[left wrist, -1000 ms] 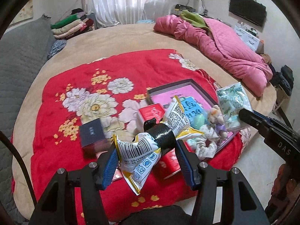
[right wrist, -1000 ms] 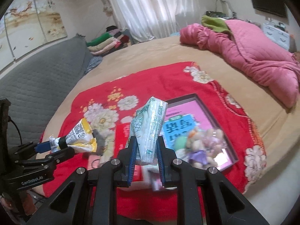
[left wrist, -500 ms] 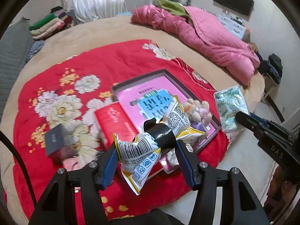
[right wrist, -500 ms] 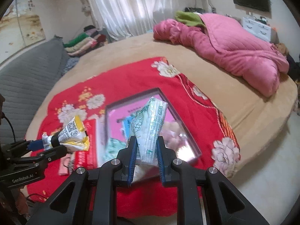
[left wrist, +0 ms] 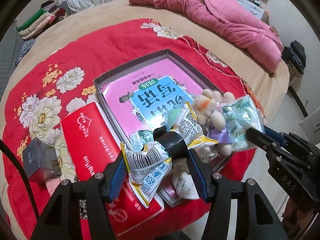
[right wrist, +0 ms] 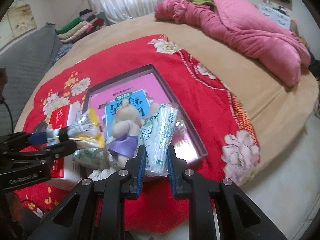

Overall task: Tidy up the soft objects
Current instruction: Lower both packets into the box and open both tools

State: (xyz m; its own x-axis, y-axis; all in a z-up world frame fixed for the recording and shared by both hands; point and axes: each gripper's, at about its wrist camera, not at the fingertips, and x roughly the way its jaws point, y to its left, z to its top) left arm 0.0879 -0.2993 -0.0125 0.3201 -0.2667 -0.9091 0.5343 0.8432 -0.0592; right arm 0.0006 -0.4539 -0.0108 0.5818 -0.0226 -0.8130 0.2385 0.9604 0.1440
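Crumpled yellow-white snack packet [left wrist: 160,158] in left claw [left wrist: 158,172]; pale green tissue pack [right wrist: 160,134] pinched in right claw [right wrist: 155,170].

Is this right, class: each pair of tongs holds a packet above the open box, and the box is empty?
Not quite. The box is not empty: a pink book and a soft toy lie in it, as the left wrist view shows. Both tongs do hold packets.

Two packets [left wrist: 158,160] [right wrist: 160,138], one plush toy [left wrist: 212,116]

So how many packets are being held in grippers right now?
2: a yellow-and-white snack packet in the left gripper, a green-and-white tissue pack in the right gripper. None seems hidden.
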